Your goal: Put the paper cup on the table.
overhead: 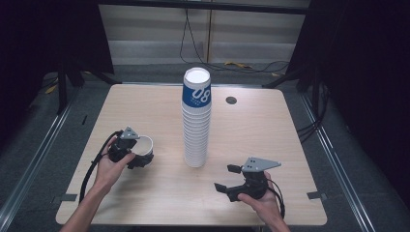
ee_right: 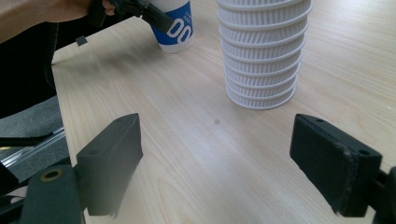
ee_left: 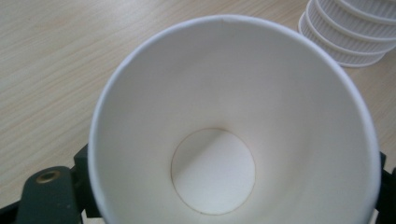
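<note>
Squarely between left claw [overhead: 140, 157] jaws, upright paper cup [overhead: 143, 146]; stack [overhead: 197, 121] nearby.

place: lab rig | cues: black curtains [overhead: 43, 34]; floor rails [overhead: 36, 159]; bare wooden table [overhead: 145, 111]

A single paper cup [overhead: 143, 147], white inside with a blue printed outside, stands upright at the near left, well apart from the tall central cup stack [overhead: 196, 121].
</note>
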Motion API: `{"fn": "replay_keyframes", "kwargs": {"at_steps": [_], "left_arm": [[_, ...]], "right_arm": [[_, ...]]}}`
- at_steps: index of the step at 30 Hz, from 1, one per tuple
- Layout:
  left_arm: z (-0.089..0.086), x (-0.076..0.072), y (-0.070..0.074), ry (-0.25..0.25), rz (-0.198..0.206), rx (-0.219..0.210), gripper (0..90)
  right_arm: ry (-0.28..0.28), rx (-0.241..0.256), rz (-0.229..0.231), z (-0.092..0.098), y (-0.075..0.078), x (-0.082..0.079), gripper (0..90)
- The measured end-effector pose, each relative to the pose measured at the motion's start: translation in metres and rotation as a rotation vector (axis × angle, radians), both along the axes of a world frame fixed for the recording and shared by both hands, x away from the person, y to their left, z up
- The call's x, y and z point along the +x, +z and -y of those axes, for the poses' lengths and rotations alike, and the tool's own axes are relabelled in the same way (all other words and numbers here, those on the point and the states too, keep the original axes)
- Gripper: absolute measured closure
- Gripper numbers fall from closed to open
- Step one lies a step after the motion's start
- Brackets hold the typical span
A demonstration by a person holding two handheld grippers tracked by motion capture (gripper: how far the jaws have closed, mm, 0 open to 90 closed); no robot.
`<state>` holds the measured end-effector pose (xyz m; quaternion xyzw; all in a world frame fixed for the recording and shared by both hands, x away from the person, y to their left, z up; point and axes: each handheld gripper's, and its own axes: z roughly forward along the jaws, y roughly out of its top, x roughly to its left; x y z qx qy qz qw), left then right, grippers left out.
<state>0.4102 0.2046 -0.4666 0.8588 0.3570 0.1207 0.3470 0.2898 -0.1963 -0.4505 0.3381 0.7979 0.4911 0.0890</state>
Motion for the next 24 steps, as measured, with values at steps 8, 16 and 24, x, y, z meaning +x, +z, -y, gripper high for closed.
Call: {"fn": "replay_keyframes", "kwargs": {"at_steps": [8, 16, 24], "left_arm": [[-0.006, -0.005, -0.002, 0.022, -0.021, -0.001, 16.1], [-0.012, -0.01, -0.002, 0.02, -0.052, -0.062, 15.9], [-0.021, -0.018, 0.001, 0.056, -0.025, -0.102, 16.2]], "right_arm": [[-0.003, 0.001, 0.002, 0.001, 0.0, 0.0, 16.8], [-0.009, 0.004, 0.004, 0.001, 0.0, 0.001, 16.8], [-0.014, 0.003, -0.001, 0.002, -0.001, 0.001, 16.7]]}}
